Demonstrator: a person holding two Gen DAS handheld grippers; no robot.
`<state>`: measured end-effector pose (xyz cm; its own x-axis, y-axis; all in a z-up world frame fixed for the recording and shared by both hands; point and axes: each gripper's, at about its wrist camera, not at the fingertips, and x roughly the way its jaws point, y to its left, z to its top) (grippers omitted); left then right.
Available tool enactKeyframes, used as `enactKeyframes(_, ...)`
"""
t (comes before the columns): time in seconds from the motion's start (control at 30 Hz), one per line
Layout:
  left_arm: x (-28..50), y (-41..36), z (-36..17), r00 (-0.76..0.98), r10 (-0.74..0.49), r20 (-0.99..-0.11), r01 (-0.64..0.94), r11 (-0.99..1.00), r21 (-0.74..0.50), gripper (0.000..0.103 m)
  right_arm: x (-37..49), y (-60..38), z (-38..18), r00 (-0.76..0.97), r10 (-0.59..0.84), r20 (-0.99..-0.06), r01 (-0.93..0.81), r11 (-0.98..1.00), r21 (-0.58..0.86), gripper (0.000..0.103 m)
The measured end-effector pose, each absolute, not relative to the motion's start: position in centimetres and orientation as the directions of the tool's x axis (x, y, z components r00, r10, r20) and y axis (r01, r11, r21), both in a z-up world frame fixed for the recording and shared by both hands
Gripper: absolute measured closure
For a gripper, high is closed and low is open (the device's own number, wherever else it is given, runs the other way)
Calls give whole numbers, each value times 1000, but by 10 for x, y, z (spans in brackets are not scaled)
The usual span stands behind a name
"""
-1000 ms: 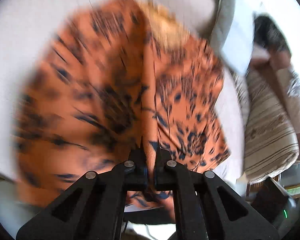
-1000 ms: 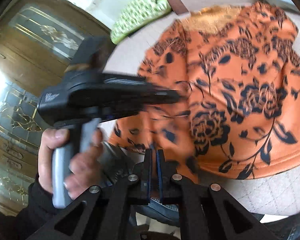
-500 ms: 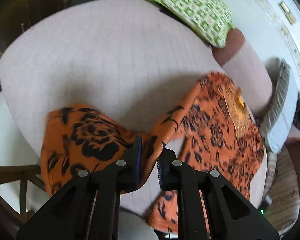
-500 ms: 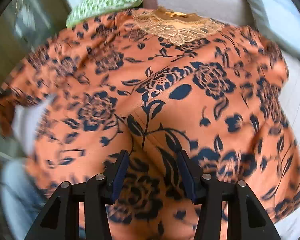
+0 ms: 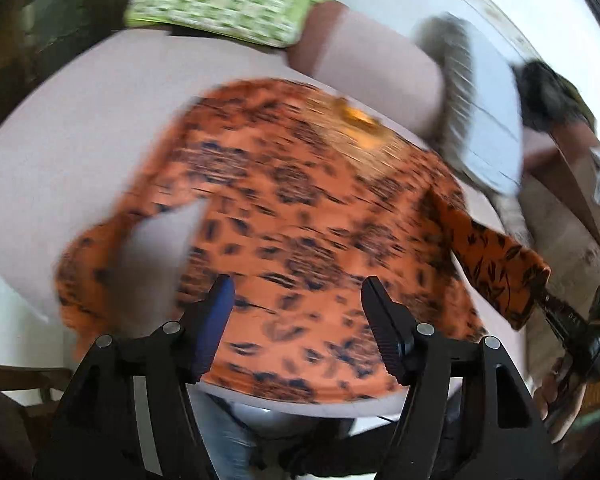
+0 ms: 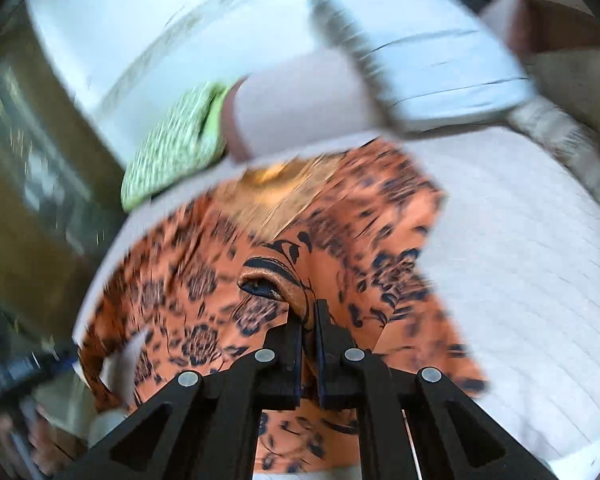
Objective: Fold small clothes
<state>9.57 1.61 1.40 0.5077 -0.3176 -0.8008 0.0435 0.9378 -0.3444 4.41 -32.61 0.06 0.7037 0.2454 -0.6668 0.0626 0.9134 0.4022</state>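
Observation:
An orange top with a dark floral print (image 5: 300,216) lies spread on a pale cushioned surface (image 5: 80,128), its gold neckline toward the back. My left gripper (image 5: 296,296) hovers above the top's lower part, its jaws opening, with nothing between them. In the right wrist view my right gripper (image 6: 308,312) is shut on a sleeve of the same top (image 6: 272,280), the cuff lifted above the body of the garment. In the left wrist view that sleeve (image 5: 496,260) stretches out to the right, held by the other gripper (image 5: 544,300). Both views are motion-blurred.
A green-and-white patterned cushion (image 5: 224,4) lies at the back left, a pale bolster (image 5: 372,72) behind the neckline, and a grey-edged white pillow (image 5: 480,120) at the back right. A person's hand (image 5: 560,384) holds the right tool. Dark wooden furniture (image 6: 24,184) stands left.
My left gripper has let go of the cloth, opened wide and pulled back above the garment. My right gripper opened over the cloth, then shut on the sleeve and lifted it out to the right.

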Motion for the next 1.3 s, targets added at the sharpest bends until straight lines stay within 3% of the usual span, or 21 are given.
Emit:
enactKeyframes(0.07, 101, -23, 4, 444, -421, -791, 138, 904, -403, 36, 28, -354, 8, 731, 247, -636, 94, 887, 453, 98)
enactKeyframes(0.2, 115, -87, -28, 305, -494, -814, 228, 868, -441, 36, 2, -416, 16, 790, 174, -588, 203, 831, 518, 98)
enactKeyframes(0.3, 121, -126, -55, 251, -444, -860, 283, 884, -373, 36, -8, -474, 17, 822, 85, -564, 301, 775, 555, 98)
enactKeyframes(0.37, 124, -135, -75, 196, -411, -890, 298, 890, -345, 36, -3, -508, 4, 783, 57, -619, 365, 764, 532, 98)
enactKeyframes(0.5, 122, -94, -91, 206, -382, -901, 182, 919, -348, 36, 17, -536, -43, 607, 17, -795, 488, 781, 389, 97)
enactKeyframes(0.63, 118, -11, -82, 307, -291, -906, -16, 951, -310, 36, -16, -501, -24, 699, 68, -712, 378, 811, 447, 96)
enactKeyframes(0.67, 118, 6, -81, 328, -268, -906, -54, 952, -301, 36, -22, -487, -15, 723, 46, -690, 357, 830, 429, 91)
enactKeyframes(0.73, 122, 39, -83, 344, -191, -919, -137, 958, -251, 36, -30, -449, 1, 782, 53, -621, 282, 859, 428, 48)
enactKeyframes(0.77, 125, 50, -86, 341, -165, -925, -171, 957, -234, 36, -27, -435, 3, 795, 71, -602, 251, 866, 433, 15)
enactKeyframes(0.83, 128, 71, -89, 354, -170, -919, -207, 945, -255, 36, -14, -400, 0, 790, 142, -596, 162, 889, 428, 13)
enactKeyframes(0.93, 136, 79, -112, 282, -163, -946, -233, 944, -232, 36, 22, -366, -30, 679, 264, -685, 116, 882, 456, 16)
enactKeyframes(1.0, 138, 80, -120, 266, -152, -952, -235, 947, -217, 36, 46, -356, -65, 572, 286, -769, 151, 884, 442, 47)
enactKeyframes(1.03, 138, 79, -119, 272, -148, -951, -229, 950, -214, 36, 53, -357, -79, 527, 288, -800, 174, 884, 433, 54)
enactKeyframes(1.13, 138, 78, -117, 281, -130, -951, -232, 952, -199, 35, 74, -361, -111, 428, 105, -898, 294, 923, 248, 58)
enactKeyframes(1.2, 142, 73, -118, 280, -106, -954, -228, 958, -174, 38, 79, -364, -118, 439, 86, -895, 308, 921, 239, 64)
enactKeyframes(1.23, 140, 68, -116, 285, -80, -955, -209, 967, -143, 57, 80, -362, -120, 434, 80, -897, 298, 927, 227, 64)
enactKeyframes(1.27, 138, 63, -114, 289, -83, -954, -177, 975, -138, 69, 83, -352, -122, 404, 52, -913, 266, 949, 172, 72)
enactKeyframes(1.3, 138, 61, -116, 292, -109, -950, -151, 976, -159, 94, 84, -350, -123, 390, 44, -920, 246, 958, 150, 100)
